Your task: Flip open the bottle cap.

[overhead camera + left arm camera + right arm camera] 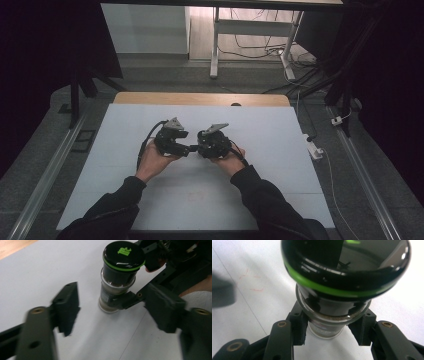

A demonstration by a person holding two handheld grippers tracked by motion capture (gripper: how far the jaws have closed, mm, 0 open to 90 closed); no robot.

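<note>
while the jar [117, 287] is stood on the table [125, 145]: it is clamped low by the right gripper [329, 332].
left gripper [112, 312]: spread wide, nothing held.
lid [124, 253]: best closed on squarely, level, before twisting.

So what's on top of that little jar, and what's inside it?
A black lid with a green ring and a green logo sits on the jar. The right gripper is clamped on the jar's lower part. Its inside looks dark, so the contents cannot be made out.
</note>
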